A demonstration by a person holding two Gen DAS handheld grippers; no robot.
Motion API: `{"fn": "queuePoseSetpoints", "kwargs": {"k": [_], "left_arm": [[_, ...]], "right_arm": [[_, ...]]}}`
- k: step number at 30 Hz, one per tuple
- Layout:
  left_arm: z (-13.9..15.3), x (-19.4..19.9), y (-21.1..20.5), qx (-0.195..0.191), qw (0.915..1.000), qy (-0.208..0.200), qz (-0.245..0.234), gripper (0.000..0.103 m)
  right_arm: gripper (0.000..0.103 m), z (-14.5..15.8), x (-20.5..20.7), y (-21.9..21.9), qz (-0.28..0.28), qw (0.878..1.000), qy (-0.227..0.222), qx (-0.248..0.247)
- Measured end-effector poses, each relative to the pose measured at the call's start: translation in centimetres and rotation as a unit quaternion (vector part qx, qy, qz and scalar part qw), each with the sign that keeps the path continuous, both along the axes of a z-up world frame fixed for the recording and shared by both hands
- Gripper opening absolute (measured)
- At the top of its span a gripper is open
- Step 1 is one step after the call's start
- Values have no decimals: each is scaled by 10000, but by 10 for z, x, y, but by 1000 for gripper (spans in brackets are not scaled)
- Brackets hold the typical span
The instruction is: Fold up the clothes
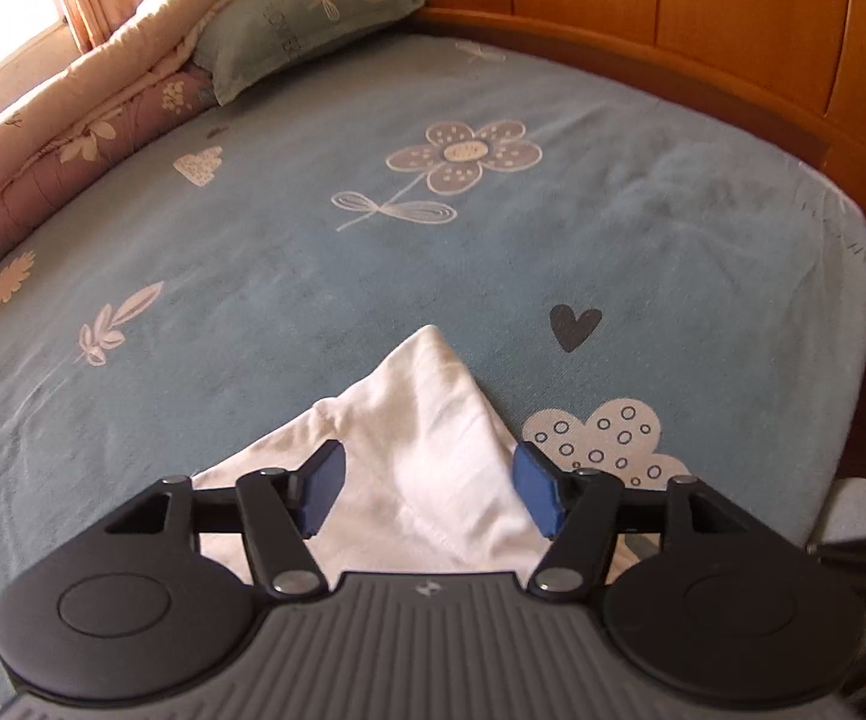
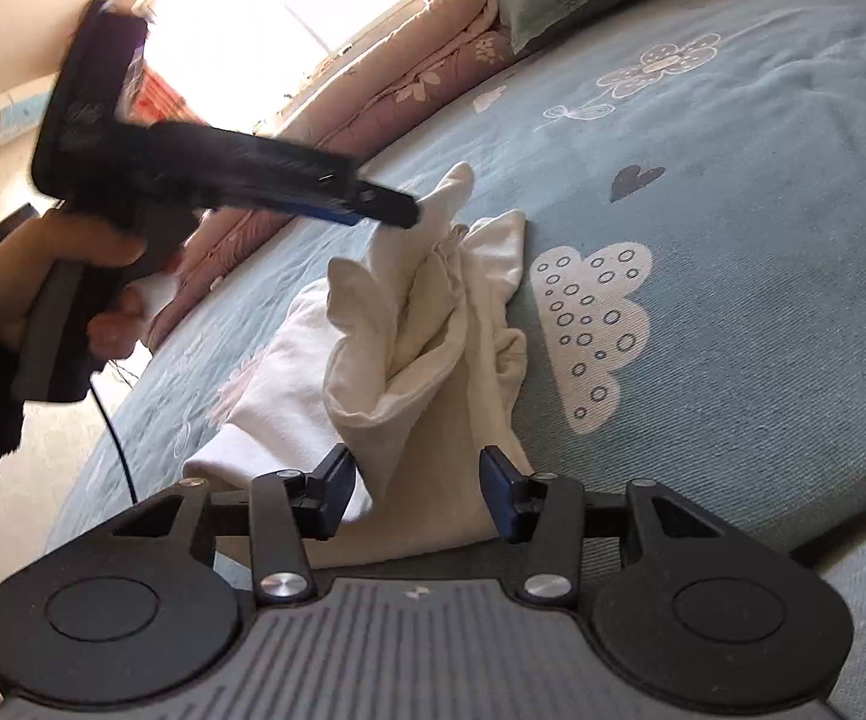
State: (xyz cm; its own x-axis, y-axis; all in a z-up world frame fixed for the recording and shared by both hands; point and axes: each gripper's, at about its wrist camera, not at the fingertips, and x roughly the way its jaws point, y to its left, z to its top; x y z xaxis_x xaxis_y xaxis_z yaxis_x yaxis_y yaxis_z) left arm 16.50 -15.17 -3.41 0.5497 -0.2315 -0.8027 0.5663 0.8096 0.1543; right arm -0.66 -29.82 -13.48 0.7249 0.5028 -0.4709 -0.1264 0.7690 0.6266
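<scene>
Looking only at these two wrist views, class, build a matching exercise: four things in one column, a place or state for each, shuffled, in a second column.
Things:
1. white garment
2. pillow
3. left gripper
4. folded quilt

Descriptions:
A. along the bed's window side
B. crumpled on the blue sheet
C. against the wooden headboard
D. open, fingers either side of white cloth

Pairs: 1-B, 2-C, 3-D, 4-A

Your left gripper (image 1: 426, 483) sits with jaws wide apart; right gripper (image 2: 417, 495) is spread too, your left hand (image 2: 66, 276) wrapped round its handle.
</scene>
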Motion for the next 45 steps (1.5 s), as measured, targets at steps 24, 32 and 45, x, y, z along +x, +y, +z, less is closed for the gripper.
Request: {"fn": "queuePoseSetpoints", "kwargs": {"k": [24, 32, 45], "left_arm": [[-81, -154, 85, 458, 9878, -1393, 516, 79], [-72, -160, 133, -259, 9947, -829, 543, 78], [-19, -105, 143, -1648, 9813, -838, 540, 79]], "right_arm": [[76, 65, -38, 19, -280, 9938, -742, -774], [76, 51, -25, 30, -44, 9911, -544, -1211], [29, 16, -4, 49, 334, 9871, -29, -1564]]}}
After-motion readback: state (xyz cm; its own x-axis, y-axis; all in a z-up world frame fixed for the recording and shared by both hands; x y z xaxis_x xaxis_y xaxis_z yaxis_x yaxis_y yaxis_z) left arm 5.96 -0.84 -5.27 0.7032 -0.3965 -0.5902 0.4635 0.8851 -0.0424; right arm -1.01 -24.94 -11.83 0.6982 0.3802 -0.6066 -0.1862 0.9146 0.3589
